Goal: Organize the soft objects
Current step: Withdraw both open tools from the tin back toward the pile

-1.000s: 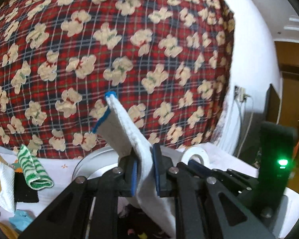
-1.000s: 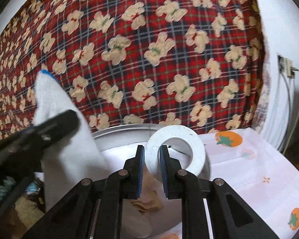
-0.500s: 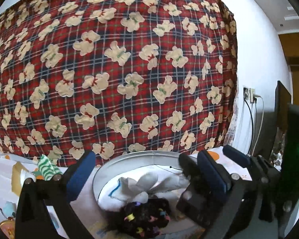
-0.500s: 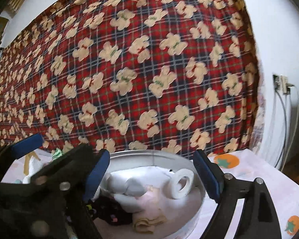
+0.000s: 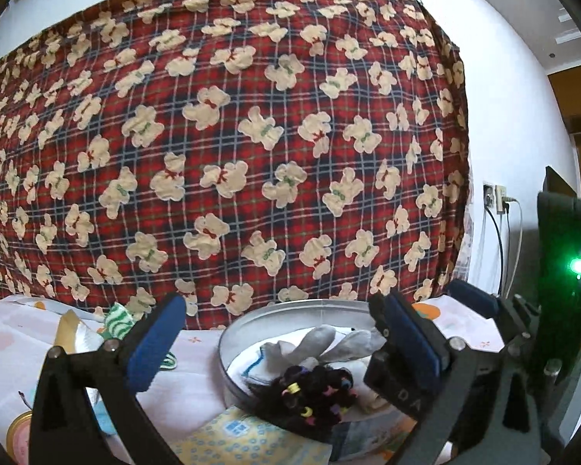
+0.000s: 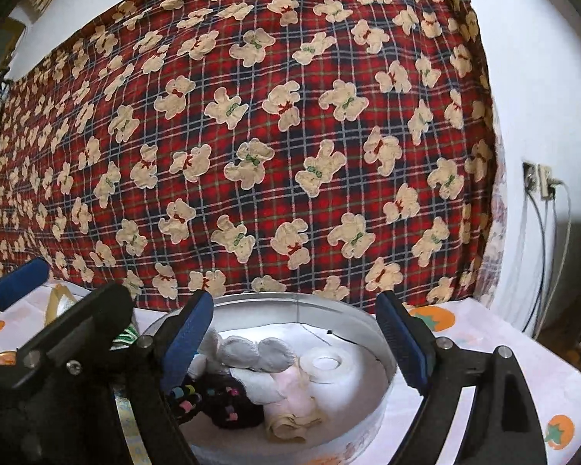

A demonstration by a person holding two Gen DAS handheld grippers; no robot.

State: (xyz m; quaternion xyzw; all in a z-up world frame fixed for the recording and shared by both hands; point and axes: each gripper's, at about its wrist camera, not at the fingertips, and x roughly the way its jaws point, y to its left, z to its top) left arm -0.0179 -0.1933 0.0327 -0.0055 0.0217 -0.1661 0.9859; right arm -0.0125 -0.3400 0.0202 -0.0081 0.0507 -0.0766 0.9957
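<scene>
A red tartan blanket printed with cream teddy bears [image 5: 228, 147] hangs behind the worktop [image 6: 495, 352], which wears a white cloth dotted with orange fruit. On it sits a round, shallow metal tin [image 6: 321, 302], and the soft things lie inside: a white sock with grey toes [image 6: 251, 352], a black fuzzy piece with coloured beads [image 6: 220, 403], a folded pink and beige cloth [image 6: 294, 407] and a white roll of tape [image 6: 325, 364]. Left of the tin a green-and-white striped sock [image 5: 118, 319] lies on the cloth. The left hand-held gripper [image 5: 279, 343] is spread wide with nothing gripped, its jaws having just been opening. The right hand-held gripper [image 6: 294, 343] likewise stands wide and empty over the tin, jaws just opened.
</scene>
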